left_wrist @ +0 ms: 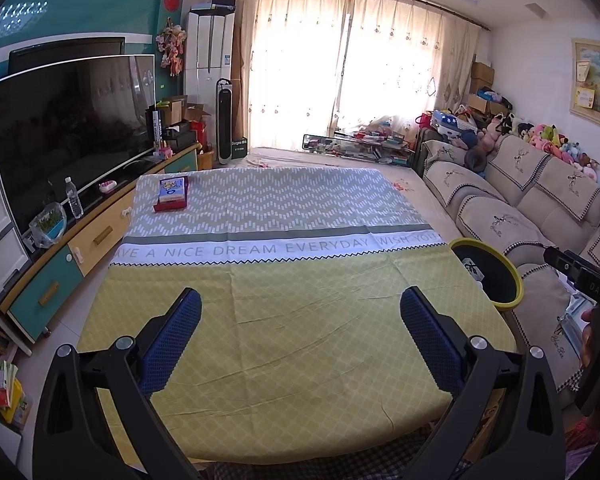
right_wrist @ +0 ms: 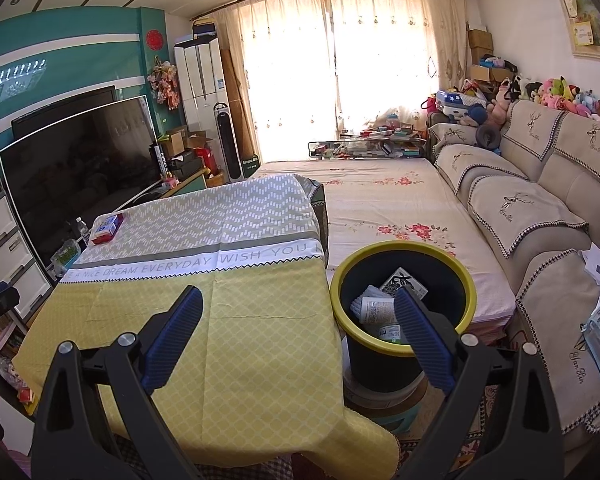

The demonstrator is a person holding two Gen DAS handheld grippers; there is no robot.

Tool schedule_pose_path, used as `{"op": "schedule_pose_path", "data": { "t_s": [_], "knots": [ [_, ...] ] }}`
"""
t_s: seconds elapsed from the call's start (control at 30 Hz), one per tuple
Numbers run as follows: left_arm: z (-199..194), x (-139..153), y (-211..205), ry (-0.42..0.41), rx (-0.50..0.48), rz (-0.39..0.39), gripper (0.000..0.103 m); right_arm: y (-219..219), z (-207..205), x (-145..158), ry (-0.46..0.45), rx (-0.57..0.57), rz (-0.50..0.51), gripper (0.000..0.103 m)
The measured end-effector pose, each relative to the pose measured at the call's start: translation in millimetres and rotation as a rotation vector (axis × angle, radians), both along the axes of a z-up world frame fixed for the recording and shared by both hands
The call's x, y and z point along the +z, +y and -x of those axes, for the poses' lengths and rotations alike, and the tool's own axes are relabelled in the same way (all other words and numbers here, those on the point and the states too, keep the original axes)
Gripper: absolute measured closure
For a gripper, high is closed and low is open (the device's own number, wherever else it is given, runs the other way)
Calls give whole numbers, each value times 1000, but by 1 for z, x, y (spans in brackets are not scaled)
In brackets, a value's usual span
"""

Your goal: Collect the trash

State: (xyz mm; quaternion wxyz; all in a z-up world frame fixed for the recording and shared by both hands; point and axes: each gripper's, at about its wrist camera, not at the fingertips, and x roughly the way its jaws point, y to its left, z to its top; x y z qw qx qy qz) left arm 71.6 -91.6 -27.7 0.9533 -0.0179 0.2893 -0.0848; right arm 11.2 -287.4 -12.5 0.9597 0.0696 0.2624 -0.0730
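A dark trash bin with a yellow rim point(right_wrist: 404, 344) stands beside the table's right edge and holds several pieces of packaging point(right_wrist: 376, 308). It also shows in the left wrist view point(left_wrist: 496, 276). My left gripper point(left_wrist: 300, 320) is open and empty above the near part of the cloth-covered table point(left_wrist: 284, 340). My right gripper point(right_wrist: 298, 320) is open and empty, over the table's right edge next to the bin. A red and blue tissue box point(left_wrist: 172, 194) lies on the far left corner of the table; it also shows in the right wrist view point(right_wrist: 108, 229).
A TV point(left_wrist: 72, 128) on a low cabinet runs along the left, with a water bottle point(left_wrist: 74, 198). A beige sofa point(right_wrist: 540, 216) lines the right. A floral-covered bed point(right_wrist: 388, 208) lies beyond the bin. A cluttered glass table point(right_wrist: 364, 148) stands by the curtains.
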Motion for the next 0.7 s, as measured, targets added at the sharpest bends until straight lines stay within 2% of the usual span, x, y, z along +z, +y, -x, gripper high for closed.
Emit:
{"op": "schedule_pose_path", "data": {
  "t_s": [0.7],
  "knots": [
    [-1, -3, -2, 14, -5, -2, 5, 2, -2, -4, 8, 1, -2, 12]
  ]
}}
